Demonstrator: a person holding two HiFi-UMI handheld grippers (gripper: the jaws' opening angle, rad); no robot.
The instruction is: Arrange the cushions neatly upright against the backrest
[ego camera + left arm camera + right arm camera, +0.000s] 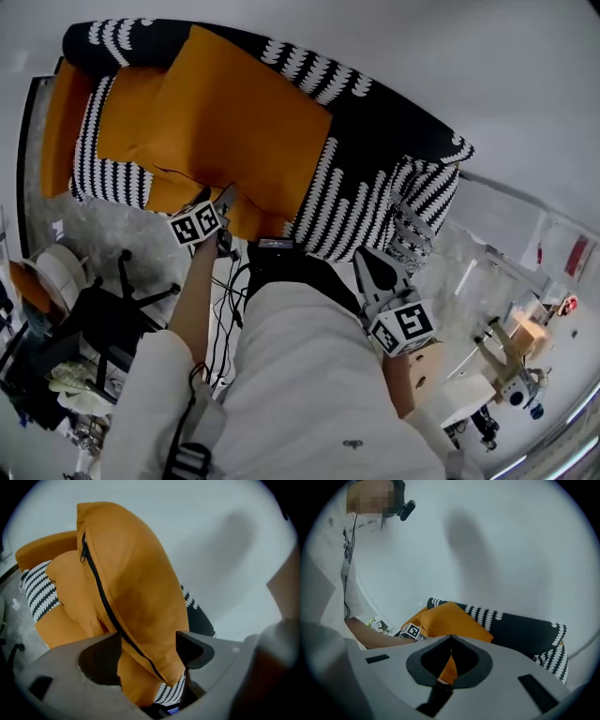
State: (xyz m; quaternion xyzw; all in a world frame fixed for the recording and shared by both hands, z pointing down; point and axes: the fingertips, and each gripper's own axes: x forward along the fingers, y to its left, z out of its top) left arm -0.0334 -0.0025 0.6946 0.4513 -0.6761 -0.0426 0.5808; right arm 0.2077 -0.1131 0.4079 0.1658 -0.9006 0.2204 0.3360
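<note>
One cushion (pixel 136 588) sits inside my left claw (pixel 145 648), jaws spread, ungripped — right claw (pixel 451 637) clenched, empty; next I clamp and stand it against the backrest (pixel 380 117)

2 cushions share the sofa (pixel 356 211): the upright cushion (pixel 244 112) leans on the backrest (pixel 384 117), the left cushion (pixel 127 117) just beside it. The left gripper (pixel 228 195) sits at the seat's front, the upright cushion's corner between its jaws. The right gripper (pixel 367 262) hangs well apart, before the armrest (pixel 427 197).

Person (pixel 309 375) wears white; grey grippers (pixel 367 262) carry marker cubes (pixel 403 326).
</note>
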